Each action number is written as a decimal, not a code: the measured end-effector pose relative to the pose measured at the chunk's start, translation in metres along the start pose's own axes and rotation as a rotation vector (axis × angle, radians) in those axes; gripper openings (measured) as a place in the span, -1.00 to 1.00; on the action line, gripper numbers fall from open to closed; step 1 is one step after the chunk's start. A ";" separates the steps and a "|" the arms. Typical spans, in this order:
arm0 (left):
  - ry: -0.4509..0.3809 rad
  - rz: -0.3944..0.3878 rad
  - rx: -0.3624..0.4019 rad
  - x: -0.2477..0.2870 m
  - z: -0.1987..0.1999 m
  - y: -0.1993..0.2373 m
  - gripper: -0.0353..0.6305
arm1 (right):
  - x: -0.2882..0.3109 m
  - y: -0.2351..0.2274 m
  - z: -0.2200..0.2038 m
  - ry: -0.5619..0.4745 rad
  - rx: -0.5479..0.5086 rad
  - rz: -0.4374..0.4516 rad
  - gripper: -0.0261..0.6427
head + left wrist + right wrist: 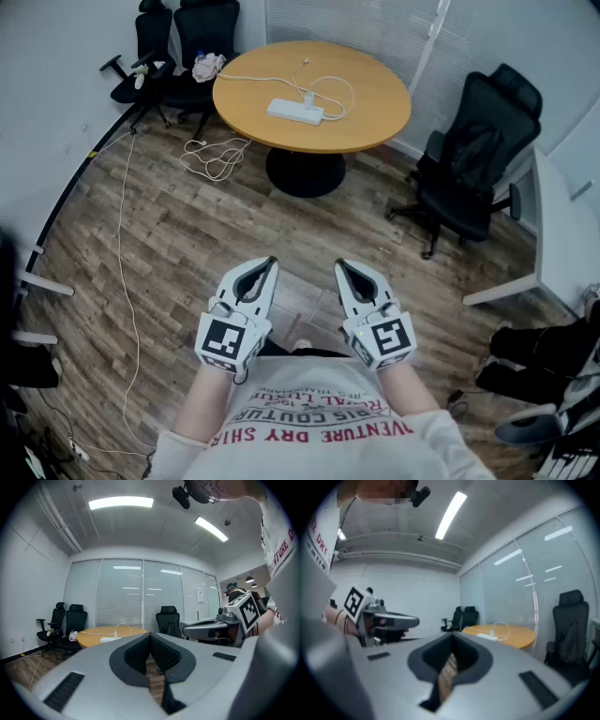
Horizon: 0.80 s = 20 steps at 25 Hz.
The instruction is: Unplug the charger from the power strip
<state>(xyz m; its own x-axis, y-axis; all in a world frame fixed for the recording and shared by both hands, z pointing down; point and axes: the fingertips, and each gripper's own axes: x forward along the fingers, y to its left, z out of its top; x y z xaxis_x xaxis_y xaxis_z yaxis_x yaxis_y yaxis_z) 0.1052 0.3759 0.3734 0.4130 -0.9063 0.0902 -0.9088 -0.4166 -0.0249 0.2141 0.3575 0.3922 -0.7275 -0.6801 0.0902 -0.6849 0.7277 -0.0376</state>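
A wood-plank floor (187,225) fills the head view. A round wooden table (375,103) stands well ahead of the person, with a black office chair (478,159) to its right. Close to the body, the left gripper (272,262) and right gripper (339,265) point level, side by side, both clenched on nothing. A white power strip (292,112) lies on the tabletop, and the small white charger (308,97) is plugged into it.

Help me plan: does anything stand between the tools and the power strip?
Nothing visible does: bare floor separates the left tool and right tool from the table bearing the power strip; a cable coil lies aside.
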 end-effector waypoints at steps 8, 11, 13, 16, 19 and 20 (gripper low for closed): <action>0.006 -0.010 0.000 0.000 -0.002 -0.002 -0.80 | -0.004 0.002 0.000 0.005 -0.009 -0.006 -0.84; 0.009 -0.022 0.001 0.006 -0.001 -0.003 -0.80 | -0.003 -0.004 0.001 -0.006 0.011 -0.016 -0.84; 0.015 -0.031 -0.001 0.008 -0.003 -0.004 -0.80 | -0.003 -0.007 0.002 -0.018 0.035 -0.027 -0.84; 0.019 -0.038 -0.011 0.009 -0.006 0.000 -0.80 | 0.001 -0.009 0.001 -0.020 0.058 -0.038 -0.84; 0.030 -0.042 -0.028 0.011 -0.014 0.013 -0.80 | 0.012 -0.007 -0.003 -0.010 0.072 -0.047 -0.83; 0.033 -0.044 -0.034 0.013 -0.016 0.018 -0.80 | 0.018 -0.007 -0.004 -0.005 0.078 -0.050 -0.83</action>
<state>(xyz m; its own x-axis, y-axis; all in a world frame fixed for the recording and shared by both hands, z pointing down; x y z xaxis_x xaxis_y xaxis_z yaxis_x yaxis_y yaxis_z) 0.0933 0.3573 0.3900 0.4512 -0.8838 0.1237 -0.8914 -0.4531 0.0136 0.2065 0.3407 0.3982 -0.6922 -0.7163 0.0886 -0.7215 0.6835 -0.1110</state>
